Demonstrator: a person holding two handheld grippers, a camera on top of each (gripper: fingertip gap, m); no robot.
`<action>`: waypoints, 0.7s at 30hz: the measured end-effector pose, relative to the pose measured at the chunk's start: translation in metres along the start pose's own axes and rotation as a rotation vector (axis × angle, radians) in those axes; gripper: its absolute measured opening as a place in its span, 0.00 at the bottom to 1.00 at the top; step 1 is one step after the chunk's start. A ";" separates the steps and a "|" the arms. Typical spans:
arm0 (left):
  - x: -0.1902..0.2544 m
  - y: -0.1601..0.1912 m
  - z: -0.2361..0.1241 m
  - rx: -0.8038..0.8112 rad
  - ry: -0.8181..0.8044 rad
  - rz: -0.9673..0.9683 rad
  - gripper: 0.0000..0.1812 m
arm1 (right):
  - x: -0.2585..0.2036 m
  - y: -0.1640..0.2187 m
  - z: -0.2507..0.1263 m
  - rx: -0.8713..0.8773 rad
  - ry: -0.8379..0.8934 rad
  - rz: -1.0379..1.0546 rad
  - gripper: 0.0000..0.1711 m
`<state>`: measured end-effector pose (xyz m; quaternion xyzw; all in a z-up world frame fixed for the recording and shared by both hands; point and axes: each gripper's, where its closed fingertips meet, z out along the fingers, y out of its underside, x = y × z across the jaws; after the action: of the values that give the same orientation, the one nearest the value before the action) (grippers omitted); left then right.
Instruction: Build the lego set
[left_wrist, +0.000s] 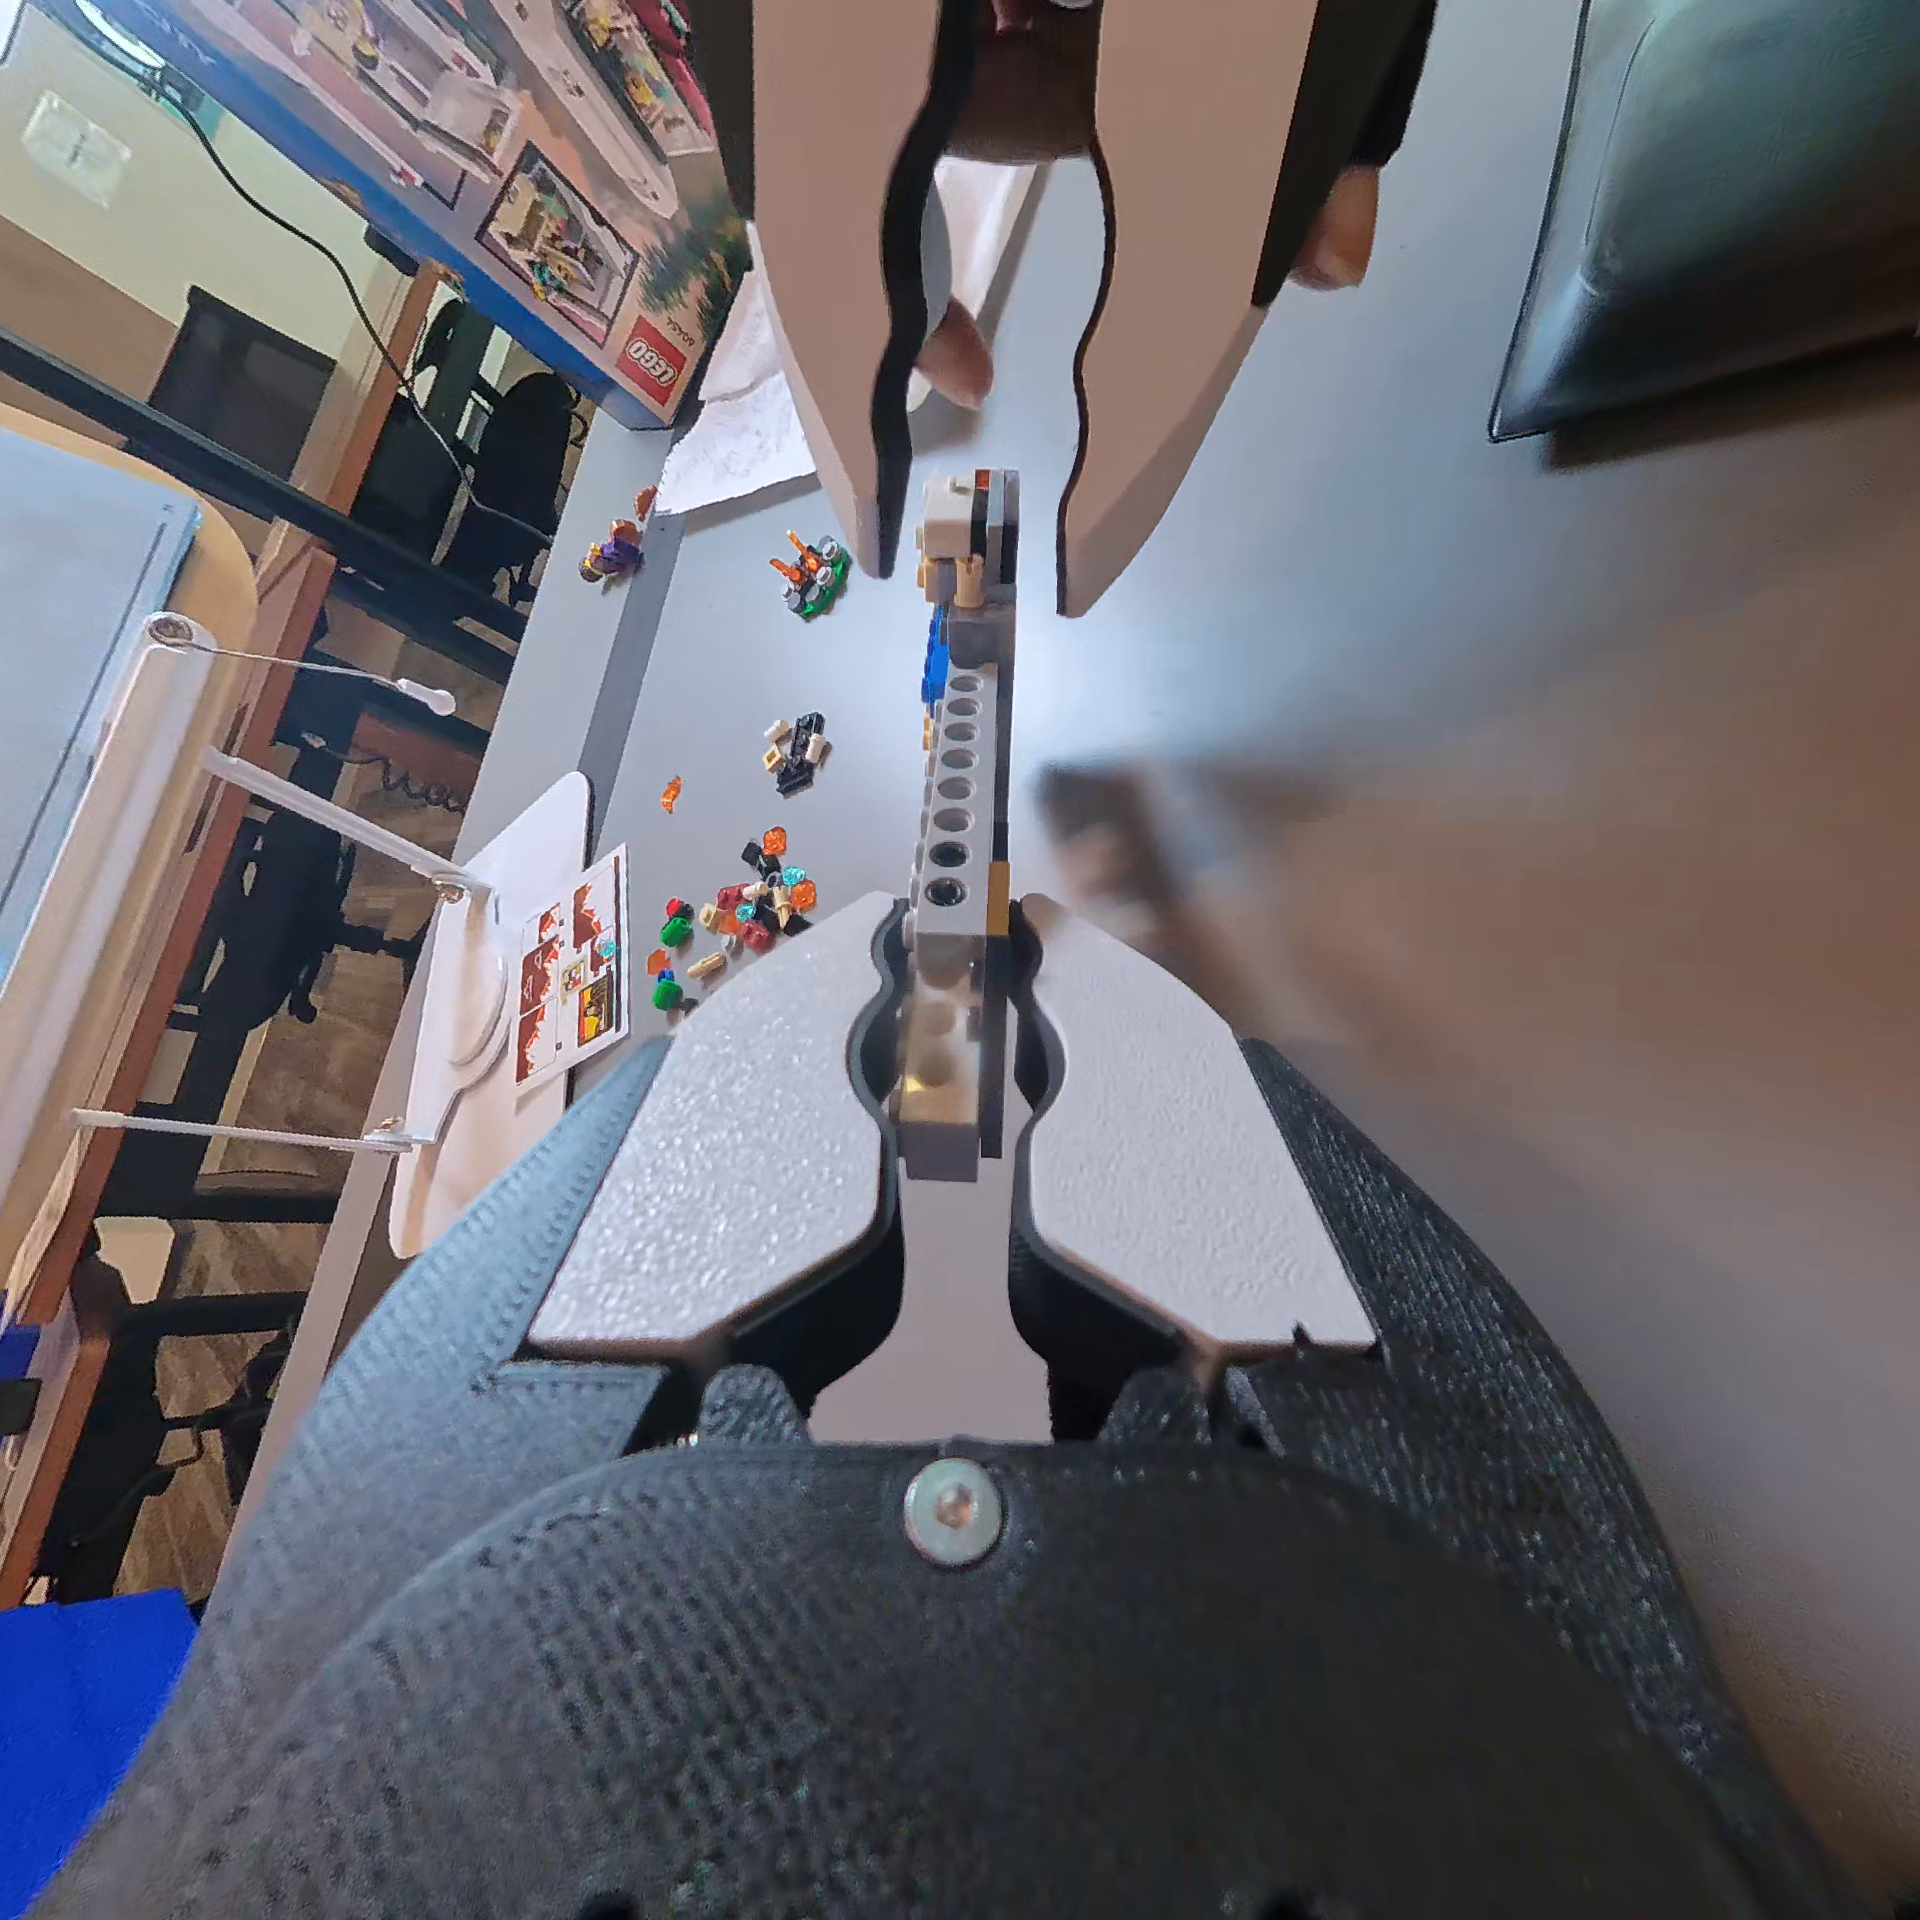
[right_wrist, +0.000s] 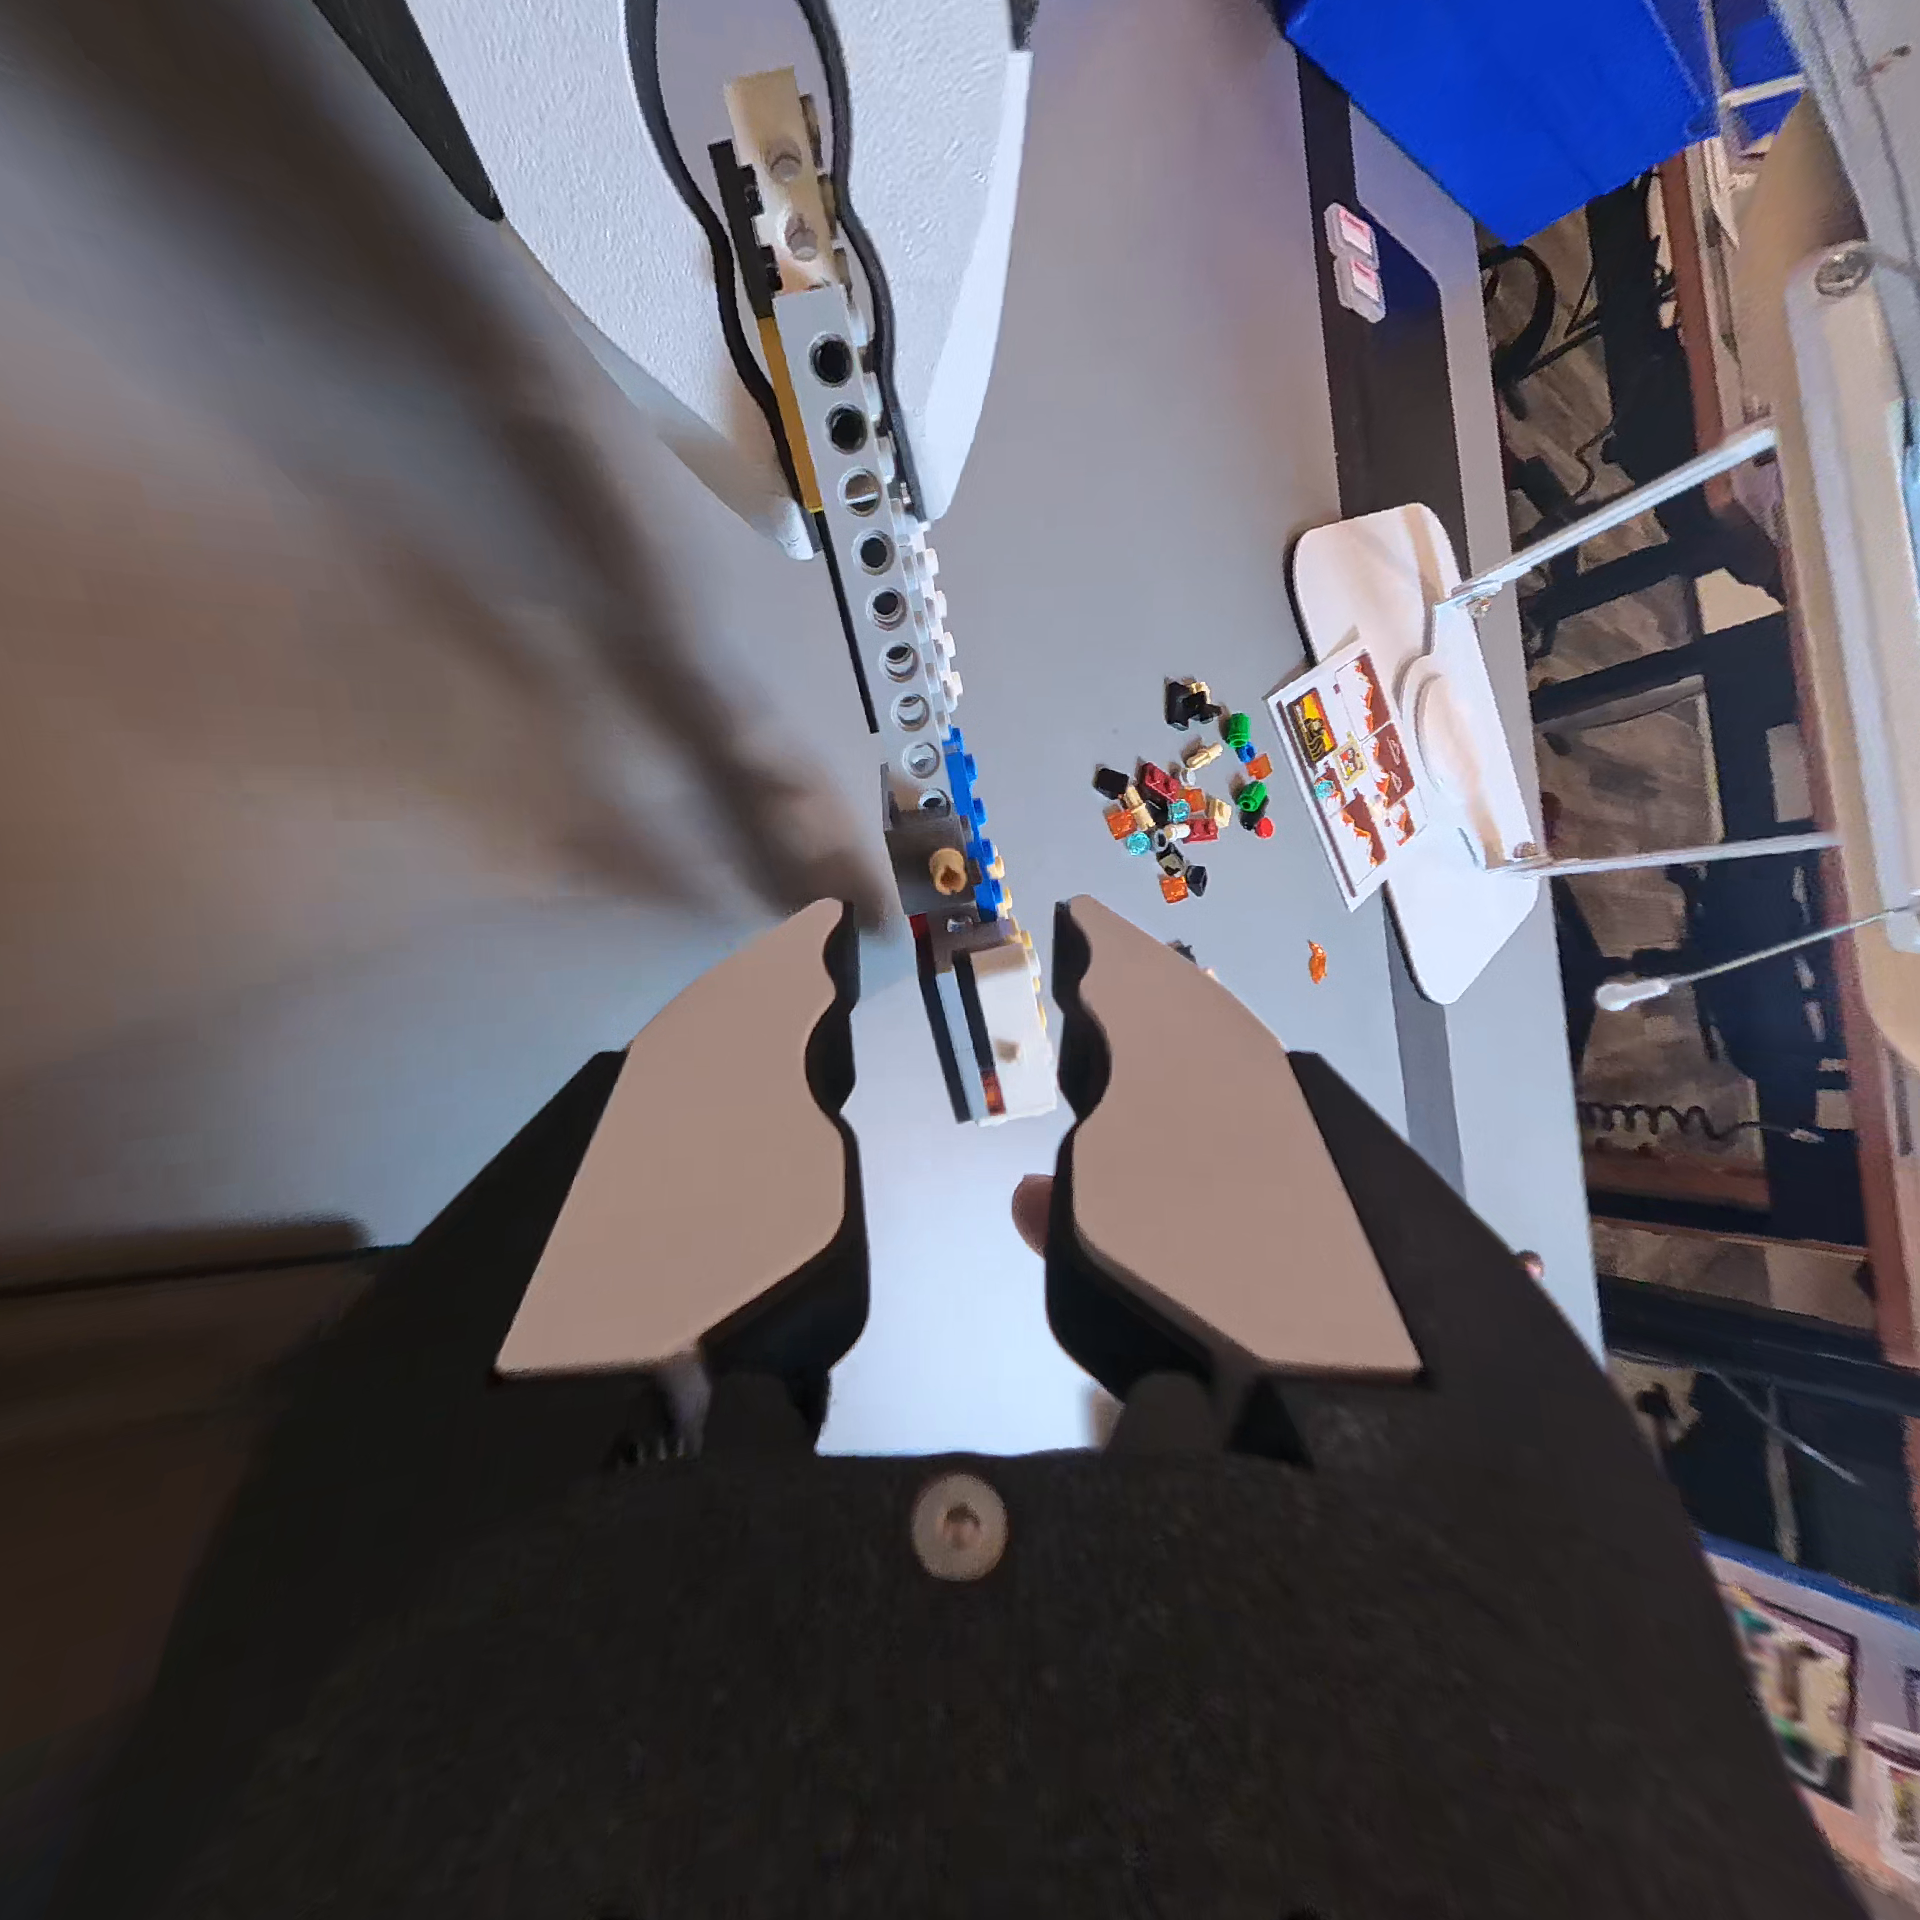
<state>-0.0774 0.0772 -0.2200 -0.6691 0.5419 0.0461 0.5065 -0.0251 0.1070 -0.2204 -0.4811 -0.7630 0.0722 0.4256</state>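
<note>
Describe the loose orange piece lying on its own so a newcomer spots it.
Start at the white stand base on the grey table, with the sticker sheet against it. Below the sheet lies one translucent orange piece, alone, apart from the mixed brick pile.

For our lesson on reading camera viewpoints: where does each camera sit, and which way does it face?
Left wrist view: sits on the left gripper, looking along the long grey holed Lego beam assembly it clamps, toward the open right gripper; a fingertip shows behind.
Right wrist view: sits on the right gripper, facing back along the beam toward the left gripper.
Both share the beam, the pile of small loose coloured bricks and the grey table.
</note>
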 end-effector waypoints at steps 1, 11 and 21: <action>0.001 -0.001 0.000 0.005 0.000 0.007 0.10 | -0.001 0.001 0.002 -0.013 0.004 -0.028 0.21; 0.012 -0.003 0.000 0.013 0.029 0.047 0.10 | -0.013 0.011 0.010 -0.118 0.014 -0.220 0.13; 0.010 -0.004 -0.002 -0.005 0.023 0.024 0.10 | -0.009 0.008 0.009 -0.148 0.013 -0.251 0.13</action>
<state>-0.0714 0.0690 -0.2226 -0.6641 0.5556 0.0459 0.4982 -0.0249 0.1069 -0.2350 -0.4122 -0.8177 -0.0412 0.3997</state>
